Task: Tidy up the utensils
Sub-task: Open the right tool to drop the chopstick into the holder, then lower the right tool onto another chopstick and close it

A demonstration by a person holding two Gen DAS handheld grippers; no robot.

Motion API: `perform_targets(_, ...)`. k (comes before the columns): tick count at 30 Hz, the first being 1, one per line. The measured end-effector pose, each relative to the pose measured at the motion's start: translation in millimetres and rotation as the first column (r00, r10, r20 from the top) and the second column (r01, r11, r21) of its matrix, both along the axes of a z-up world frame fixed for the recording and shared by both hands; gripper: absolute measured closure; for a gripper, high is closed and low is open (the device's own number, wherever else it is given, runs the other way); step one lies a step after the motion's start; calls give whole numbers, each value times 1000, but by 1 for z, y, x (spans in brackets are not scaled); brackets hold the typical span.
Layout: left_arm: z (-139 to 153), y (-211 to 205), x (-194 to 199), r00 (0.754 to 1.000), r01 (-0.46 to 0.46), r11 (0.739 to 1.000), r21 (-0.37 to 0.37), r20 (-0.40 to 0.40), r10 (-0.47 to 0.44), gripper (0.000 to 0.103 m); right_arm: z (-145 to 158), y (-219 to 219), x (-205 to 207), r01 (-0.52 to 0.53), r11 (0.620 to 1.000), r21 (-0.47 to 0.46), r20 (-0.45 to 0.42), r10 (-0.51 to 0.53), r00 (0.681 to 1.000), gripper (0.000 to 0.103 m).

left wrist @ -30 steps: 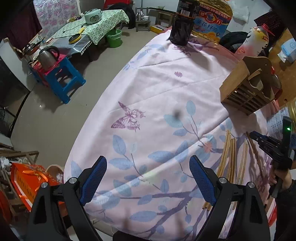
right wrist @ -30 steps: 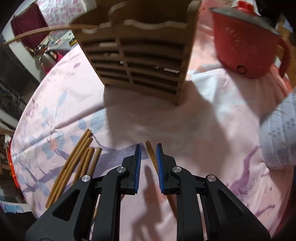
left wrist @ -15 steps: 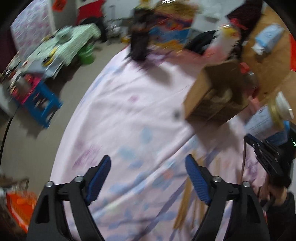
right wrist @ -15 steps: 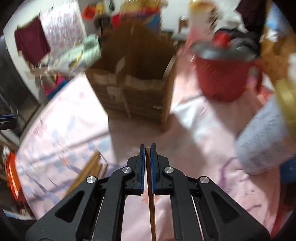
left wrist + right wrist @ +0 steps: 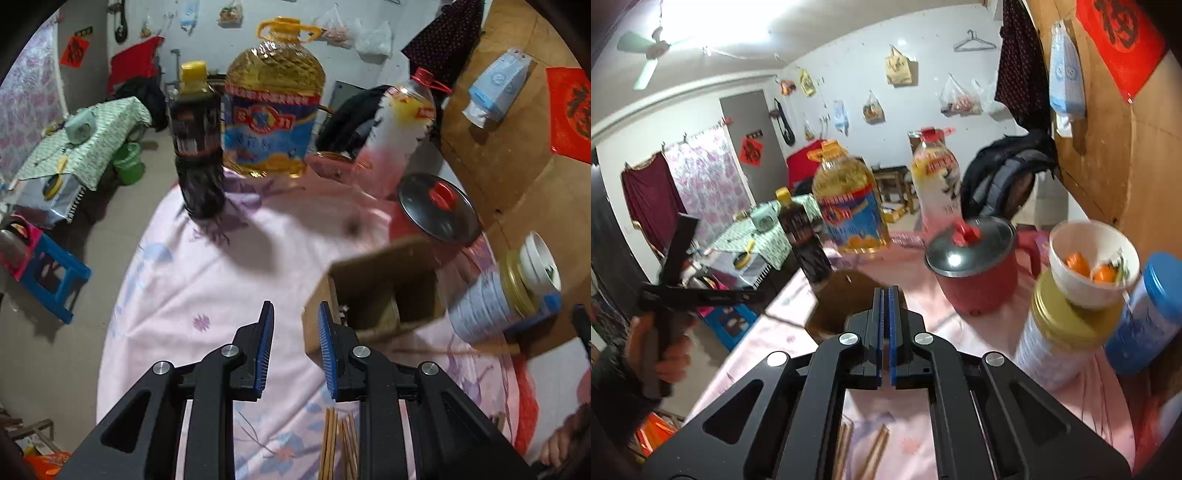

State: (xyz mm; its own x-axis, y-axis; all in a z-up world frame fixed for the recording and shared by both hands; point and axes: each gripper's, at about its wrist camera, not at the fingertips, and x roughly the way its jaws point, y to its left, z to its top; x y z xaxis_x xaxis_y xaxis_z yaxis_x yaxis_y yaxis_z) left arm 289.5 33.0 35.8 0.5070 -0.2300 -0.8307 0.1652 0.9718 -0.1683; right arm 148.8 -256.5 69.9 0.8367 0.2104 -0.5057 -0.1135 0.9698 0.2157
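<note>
Left gripper hovers over the pink flowered tablecloth, jaws spread partway with nothing between the blue pads. Just past its right finger sits the wooden utensil holder, seen from above, open top, divided into compartments; contents are too blurred to make out.

Right gripper has its pads pressed nearly together. In the left wrist view a thin chopstick runs sideways in the air just in front of the holder toward the right edge, where the right gripper's tip shows. It is probably pinched in that gripper, though the right wrist view doesn't show it between the pads. The right gripper is raised, with the holder directly ahead and below.

Loose chopsticks lie bundled on the cloth under the left gripper, also visible at the bottom of the right wrist view.

Behind the holder: red pot with a glass lid, oil jug, dark sauce bottle. A white bowl sits on top of a gold-lidded jar, with a blue-lidded jar beside it.
</note>
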Motion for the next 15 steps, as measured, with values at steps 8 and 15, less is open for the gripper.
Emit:
perform_targets(8, -2, 38, -56, 998, -39, 999, -8, 53, 39, 36, -75, -21, 0, 32, 999, -24, -177, -36, 984, 78)
perform_targets(15, -49, 77, -92, 992, -103, 994, 41, -75, 106, 36, -177, -70, -38, 88, 995, -52, -408, -101, 907, 78)
